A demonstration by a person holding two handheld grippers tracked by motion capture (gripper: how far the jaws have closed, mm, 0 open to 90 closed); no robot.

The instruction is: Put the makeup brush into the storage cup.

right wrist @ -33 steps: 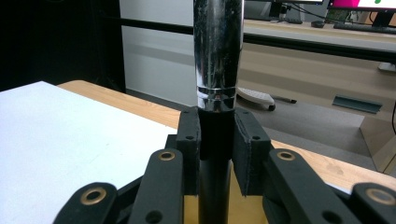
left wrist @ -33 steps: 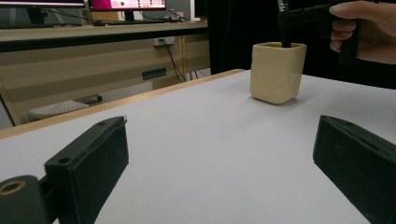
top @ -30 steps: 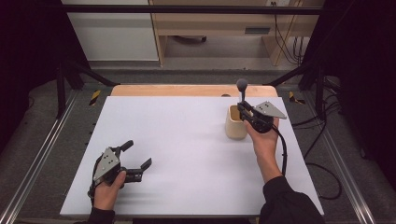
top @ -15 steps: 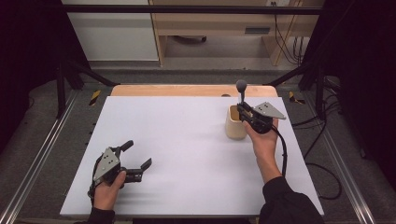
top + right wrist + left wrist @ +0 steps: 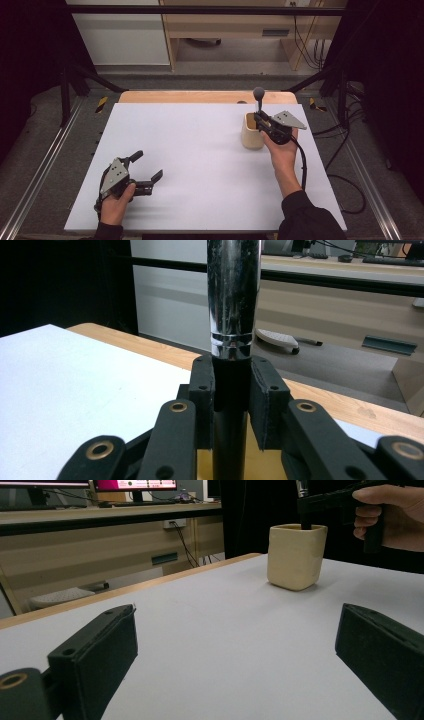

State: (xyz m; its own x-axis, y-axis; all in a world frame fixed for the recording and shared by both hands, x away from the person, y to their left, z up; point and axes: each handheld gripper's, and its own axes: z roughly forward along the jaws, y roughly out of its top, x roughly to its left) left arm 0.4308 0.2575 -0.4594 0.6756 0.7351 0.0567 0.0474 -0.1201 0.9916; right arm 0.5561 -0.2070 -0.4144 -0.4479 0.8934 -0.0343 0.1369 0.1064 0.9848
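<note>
A beige square cup stands on the right half of the white table. A utensil with a round grey head, a chrome shaft and a black handle stands upright with its lower end in the cup. My right gripper is shut on the black handle just above the cup's rim, one pad on each side. My left gripper rests at the front left, open and holding nothing. In the left gripper view, the cup stands far ahead with the right hand over it.
A wooden strip runs along the table's far edge. Metal rails flank both sides. A yellow and black tool lies on the floor at the far left. The right gripper's cable trails along the forearm.
</note>
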